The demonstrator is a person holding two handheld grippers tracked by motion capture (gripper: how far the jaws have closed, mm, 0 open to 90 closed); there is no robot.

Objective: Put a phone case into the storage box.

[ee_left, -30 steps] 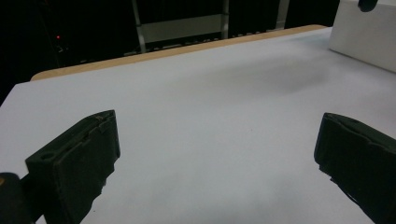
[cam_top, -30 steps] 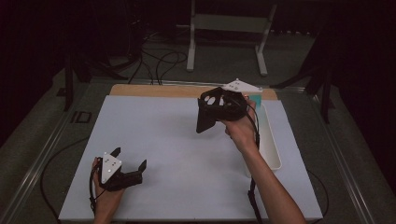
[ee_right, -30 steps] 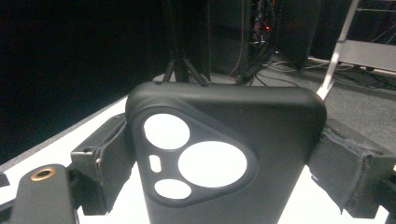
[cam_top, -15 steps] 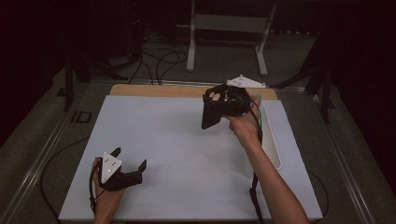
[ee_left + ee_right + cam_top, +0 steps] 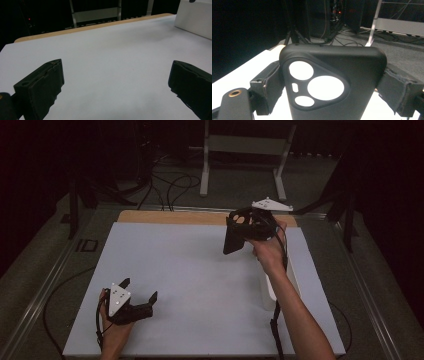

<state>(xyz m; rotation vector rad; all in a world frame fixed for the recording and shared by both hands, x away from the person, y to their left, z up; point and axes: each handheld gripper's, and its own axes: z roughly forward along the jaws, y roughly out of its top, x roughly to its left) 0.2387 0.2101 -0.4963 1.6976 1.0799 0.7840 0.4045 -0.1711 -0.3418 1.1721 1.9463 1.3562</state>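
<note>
Phone case held aloft, upper right of the high view.
Right gripper pinches the black phone case; left gripper, lower left, rests spread on the white table.

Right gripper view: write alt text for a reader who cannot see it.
A black phone case with round camera cut-outs stands clamped between the right gripper's two jaws, above a white table. Behind it lie a dark room, floor cables and a metal stand.
</note>
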